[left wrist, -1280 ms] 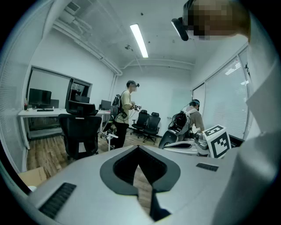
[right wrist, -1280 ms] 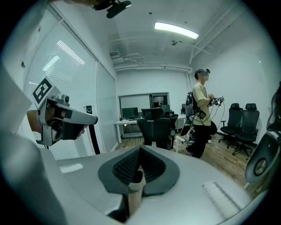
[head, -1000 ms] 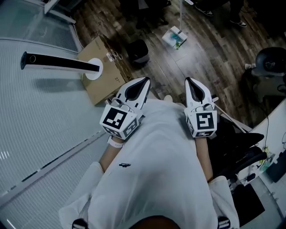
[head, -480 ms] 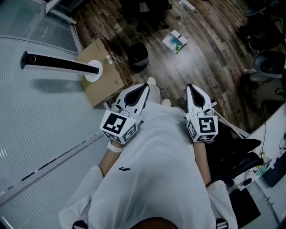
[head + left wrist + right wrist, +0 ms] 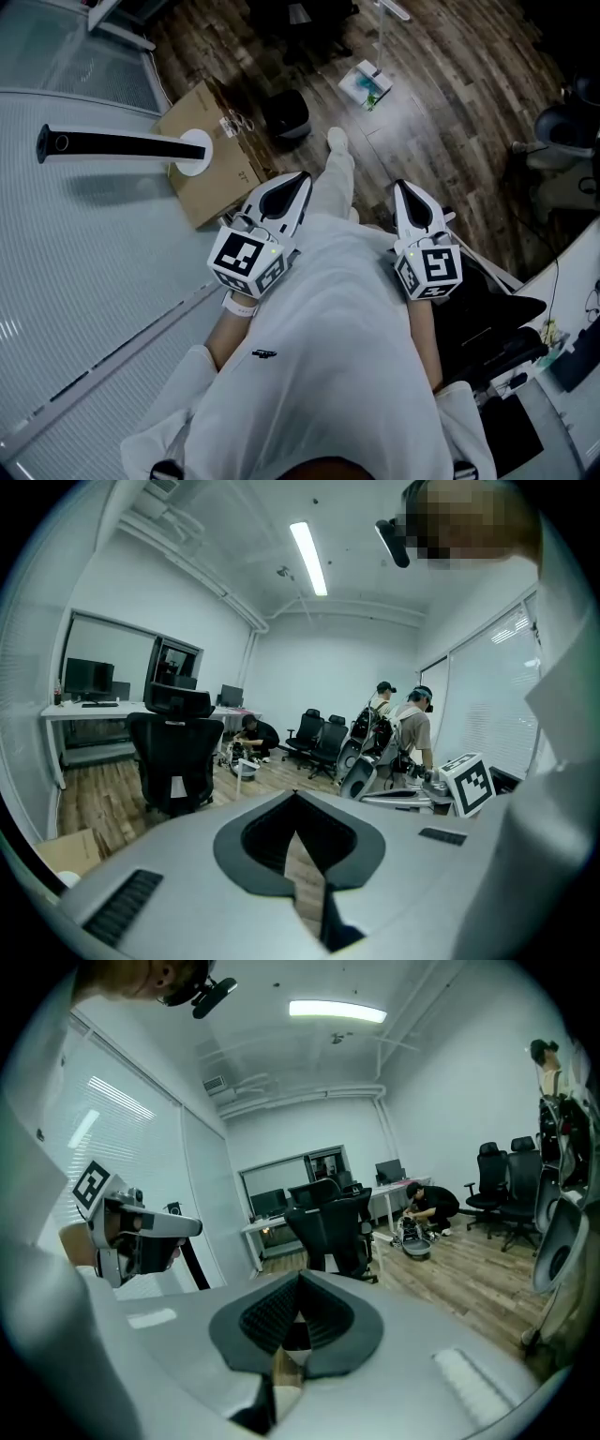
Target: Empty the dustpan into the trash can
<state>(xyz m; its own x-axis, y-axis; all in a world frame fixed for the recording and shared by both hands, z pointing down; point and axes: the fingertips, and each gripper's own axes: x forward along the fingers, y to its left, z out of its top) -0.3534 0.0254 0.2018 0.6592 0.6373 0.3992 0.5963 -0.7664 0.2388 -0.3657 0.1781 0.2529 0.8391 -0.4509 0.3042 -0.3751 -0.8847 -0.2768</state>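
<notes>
The dustpan (image 5: 366, 82) lay on the wood floor (image 5: 441, 103) near the black trash can (image 5: 286, 112), well apart from both tools. It looked like light, stiff plastic, so its tall thin handle (image 5: 381, 37) seemed best to grab. The left gripper (image 5: 298, 180) and right gripper (image 5: 401, 189) were pressed together, holding nothing.

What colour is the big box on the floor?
Brown. The cardboard box shows best in the head view.

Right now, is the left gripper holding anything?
No: in its own view the left gripper has its fingers shut tip to tip, with nothing between them.
</notes>
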